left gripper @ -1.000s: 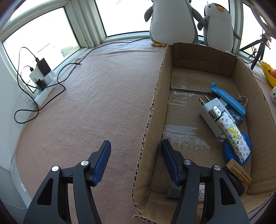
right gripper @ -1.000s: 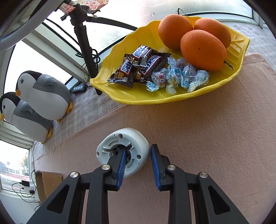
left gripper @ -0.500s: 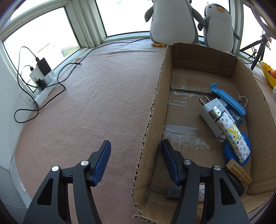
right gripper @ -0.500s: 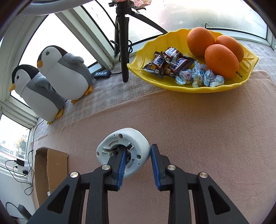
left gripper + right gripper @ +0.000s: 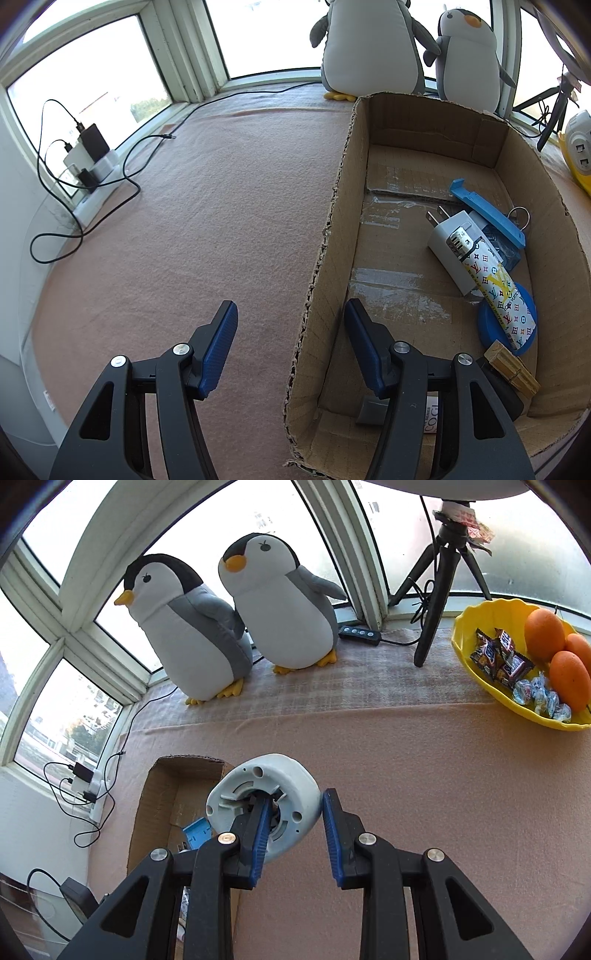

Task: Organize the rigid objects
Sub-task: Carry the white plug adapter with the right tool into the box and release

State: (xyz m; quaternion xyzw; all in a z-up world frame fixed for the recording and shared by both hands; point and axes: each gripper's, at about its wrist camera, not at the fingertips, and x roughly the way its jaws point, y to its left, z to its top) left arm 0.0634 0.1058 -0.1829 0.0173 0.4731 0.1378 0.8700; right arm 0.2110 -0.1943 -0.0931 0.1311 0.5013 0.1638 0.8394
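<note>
An open cardboard box (image 5: pixel 424 122) lies on the pink cloth. It holds a white plug charger (image 5: pixel 448 251), a patterned tube (image 5: pixel 495 291), a blue lid (image 5: pixel 487 332), a blue plastic piece (image 5: pixel 487 214) and a wooden clothespin (image 5: pixel 513 371). My left gripper (image 5: pixel 290 332) is open and straddles the box's left wall without pressing it. My right gripper (image 5: pixel 293 827) is shut on a white round plastic disc (image 5: pixel 280 779), one finger in its hollow, the other on its rim. It hangs in the air beside the box (image 5: pixel 162 797). The disc (image 5: pixel 580 144) shows at the left wrist view's right edge.
Two plush penguins (image 5: pixel 291 605) stand by the window behind the box. A yellow dish (image 5: pixel 476 679) with oranges and sweets sits at the right, a tripod (image 5: pixel 439 590) beside it. A power strip with cables (image 5: pixel 92 162) lies at the far left.
My right gripper has risen and swung away from the yellow dish toward the box, rolling as it went, the white disc still in it. The left gripper has stayed put.
</note>
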